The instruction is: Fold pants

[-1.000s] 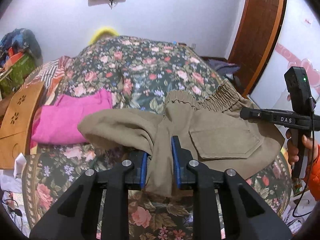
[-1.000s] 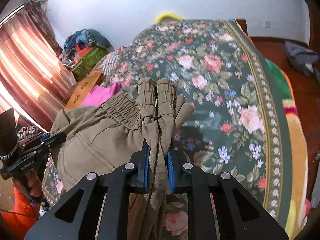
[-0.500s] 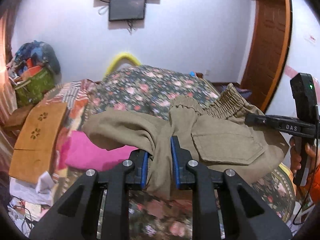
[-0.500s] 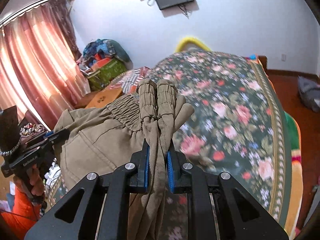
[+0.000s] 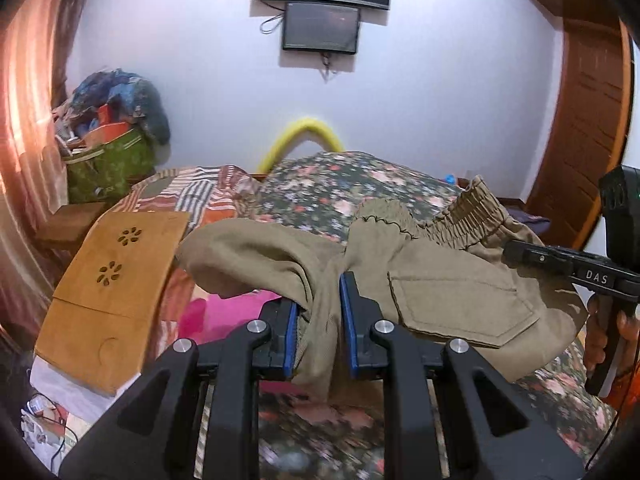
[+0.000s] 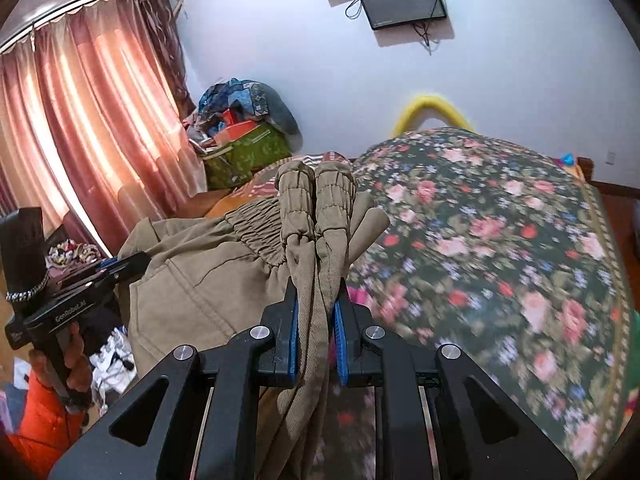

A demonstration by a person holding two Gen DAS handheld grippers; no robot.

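Khaki pants (image 5: pixel 440 292) hang above the bed, bunched between both grippers' clamped jaws.

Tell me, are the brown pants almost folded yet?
Not yet, but started. Done: the khaki cotton pants look doubled over, both gathered leg cuffs side by side. In hand: the left gripper and right gripper each pinch the fabric, holding it up above the flowered bedspread. Left: lay them flat on the bed and fold them smaller.
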